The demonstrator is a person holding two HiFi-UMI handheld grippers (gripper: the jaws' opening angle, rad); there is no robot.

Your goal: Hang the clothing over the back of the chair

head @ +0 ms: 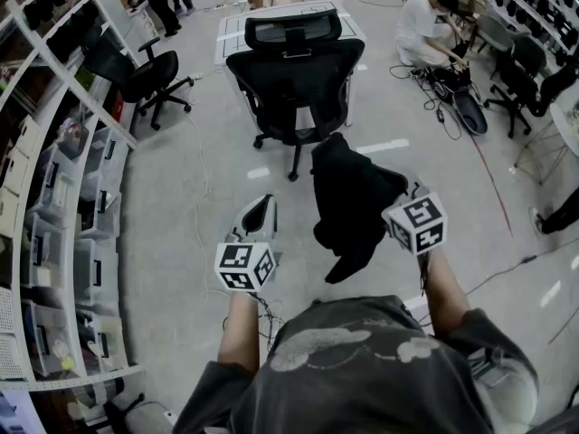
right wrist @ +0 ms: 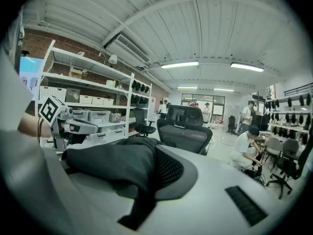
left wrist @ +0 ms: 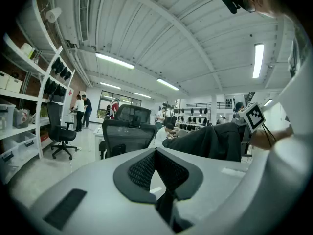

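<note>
Now then, holding the black clothing (head: pixel 351 202) pinched tight in the right gripper (right wrist: pixel 157 155), jaws clamped on a fold and the rest dangling in a bunch, on the near side of the chair (head: pixel 291 93), short of it and not touching. Left gripper (left wrist: pixel 156 153) alongside, also on the near side of the chair, jaws together with nothing between. Facing the chair from behind, by the look of it: backrest (head: pixel 271 75) and headrest (head: pixel 292 30) toward the grippers. Not yet over the back, so judged early in the hang. To do it well: raise the garment clear above the top of the chair before moving in, to avoid snagging the bunch on the headrest. Carry it past the top edge far enough to leave roughly half hanging on the far side of the chair and half on the near side; any less and likely to slide off. Bring the left gripper in, open it, and take a second corner to spread the cloth wide rather than dropping a wad off one pinch. Lower gently onto the back of the chair, just below the headrest if possible, and release only once settled. Mind the castors (head: pixel 260 141) under the chair as well: easy to roll the whole thing away with one careless shove.
</note>
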